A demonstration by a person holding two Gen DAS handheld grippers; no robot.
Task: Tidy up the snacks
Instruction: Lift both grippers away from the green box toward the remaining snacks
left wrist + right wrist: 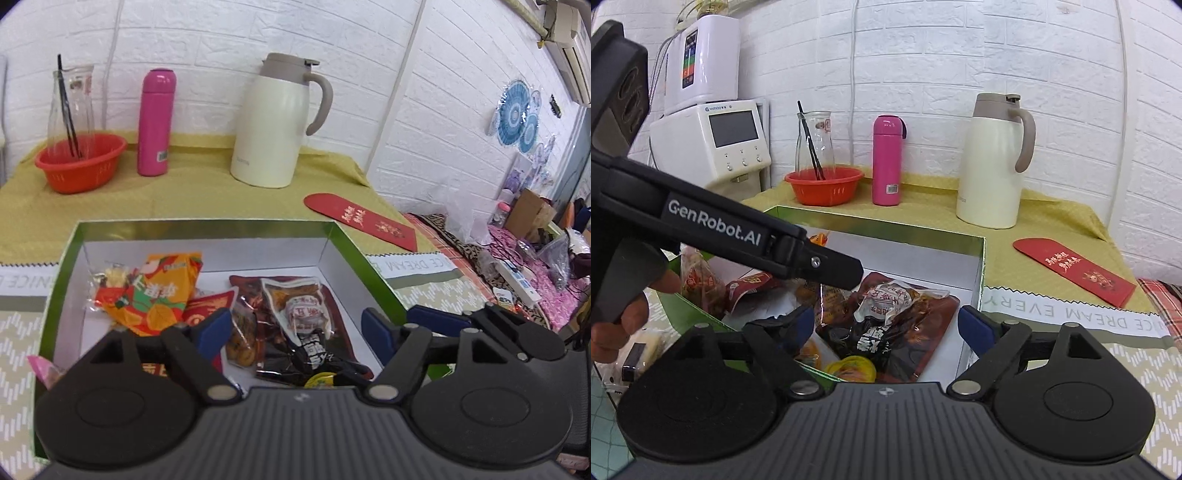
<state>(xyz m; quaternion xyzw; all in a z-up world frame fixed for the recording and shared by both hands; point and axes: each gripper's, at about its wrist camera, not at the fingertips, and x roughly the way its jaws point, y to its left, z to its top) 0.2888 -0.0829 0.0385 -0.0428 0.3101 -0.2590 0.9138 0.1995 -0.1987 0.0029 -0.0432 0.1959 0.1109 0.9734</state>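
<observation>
Both spread wide with nothing pinched: left tongs (295, 328) and right tongs (886, 328), poised over the green-rimmed box (207, 230) where the snack packets (295, 314) already lie heaped. Best lifted straight up and clear, without snagging the crinkly wrappers, then off for any packet outside, perhaps the pale one (639, 350) by the hand (624, 317). Yellow-green cloth over the surface (184, 184); red basket (81, 162), pink flask (155, 122), cream jug (277, 122) behind, white brick wall beyond.
</observation>
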